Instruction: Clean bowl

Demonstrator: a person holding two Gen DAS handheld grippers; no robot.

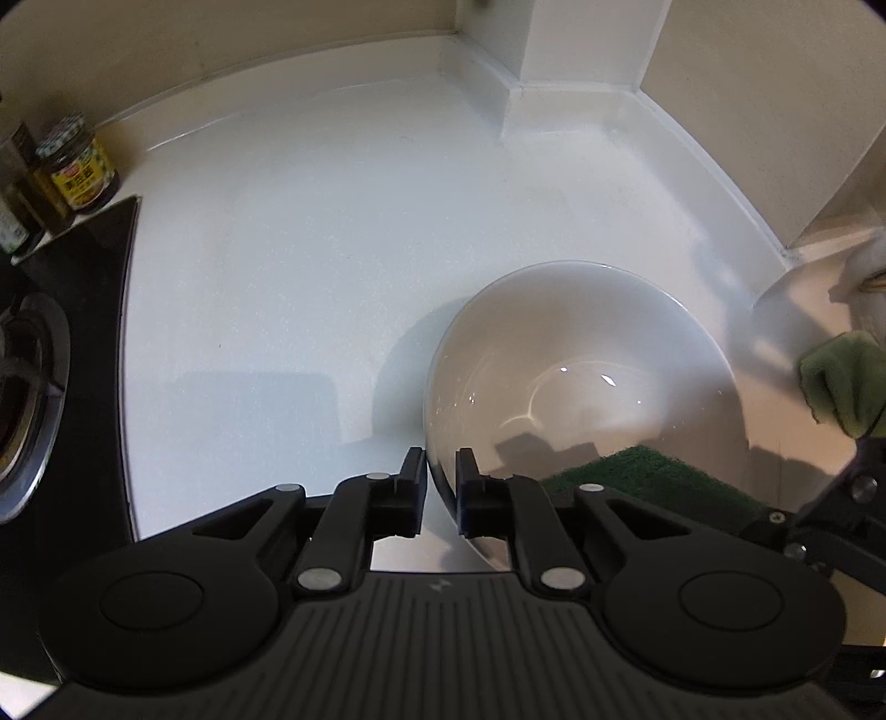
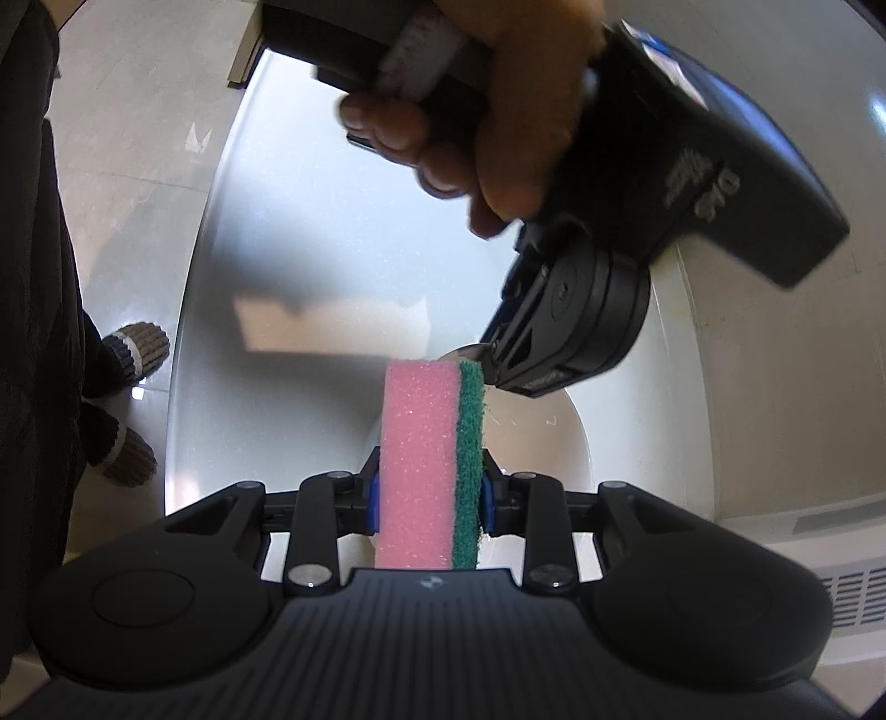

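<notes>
A white bowl [image 1: 581,376] stands on the white counter [image 1: 288,266]. My left gripper [image 1: 439,459] straddles its near-left rim, one finger outside the wall and one inside. A sliver of room shows beside the wall, so the pads are not pressing. My right gripper [image 2: 429,465] is shut on a pink sponge [image 2: 421,421] with a green scouring face, held upright over the bowl [image 2: 554,443]. In the left wrist view the sponge's green face [image 1: 637,476] lies low inside the bowl. A person's hand [image 2: 498,111] grips the left tool above.
A gas hob [image 1: 33,376] with jars [image 1: 77,166] behind it lies at the left. A green cloth [image 1: 841,382] sits right of the bowl. Walls and a white post [image 1: 576,50] close the back corner. The person's feet [image 2: 133,354] stand by the counter edge.
</notes>
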